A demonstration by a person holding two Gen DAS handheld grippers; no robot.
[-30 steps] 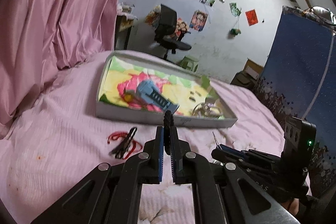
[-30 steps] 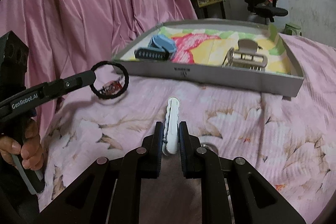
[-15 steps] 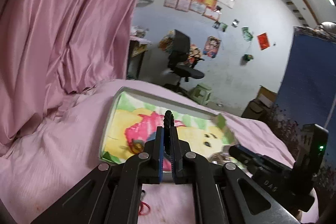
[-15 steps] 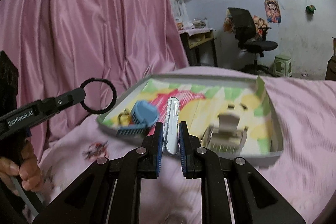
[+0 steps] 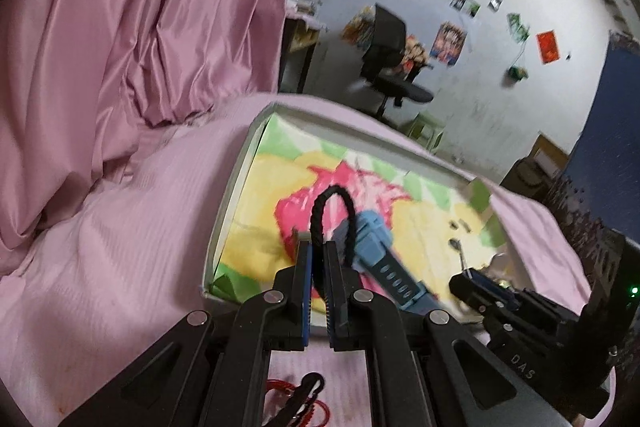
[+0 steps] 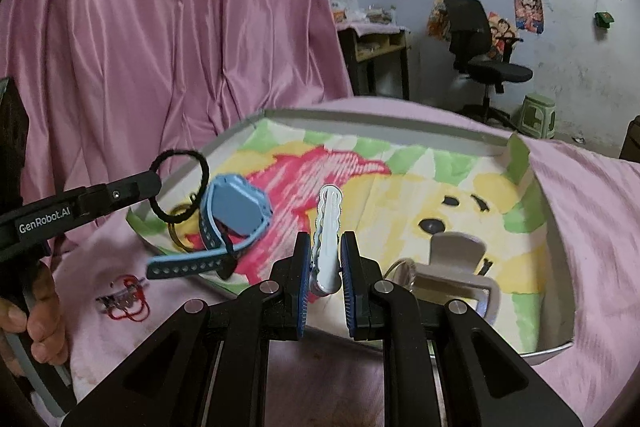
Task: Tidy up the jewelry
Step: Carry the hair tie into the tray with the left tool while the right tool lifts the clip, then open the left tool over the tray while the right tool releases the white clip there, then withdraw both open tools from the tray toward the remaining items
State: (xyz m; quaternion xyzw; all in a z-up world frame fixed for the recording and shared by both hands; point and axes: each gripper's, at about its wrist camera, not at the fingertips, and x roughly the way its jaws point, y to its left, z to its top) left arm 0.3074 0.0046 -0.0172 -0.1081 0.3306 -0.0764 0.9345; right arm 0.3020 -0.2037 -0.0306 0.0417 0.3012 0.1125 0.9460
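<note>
The black hair tie (image 5: 334,215), a twisted cord loop, is pinched at its lower edge by the left gripper (image 5: 317,259), whose jaws are closed on it; the loop stands up beyond the fingertips and hangs over the near-left corner of the tray (image 6: 558,347), just above the blue watch (image 6: 234,213). The white hair clip (image 6: 329,227), a slim hard piece with scalloped edges, is held by its butt end in the right gripper (image 6: 326,267), jaws closed on it, its long axis running straight out along the fingers toward the tray's far wall. It hovers over the middle of the tray. Both pieces are already above the tray, so the coming move likely turns on lowering and opening; the left gripper sits nearer the tray's left corner, the right nearer its centre. The tray is a shallow grey cardboard box lined with a bright cartoon drawing. In it, the watch has a rubbery perforated strap, a thin gold ring (image 6: 180,227) lies beside it, and a metal clasp piece (image 6: 456,267) rests to the right. Outside the tray's near-left corner, a red cord tangle (image 6: 124,301) lies on the pink bed sheet (image 6: 592,211).
</note>
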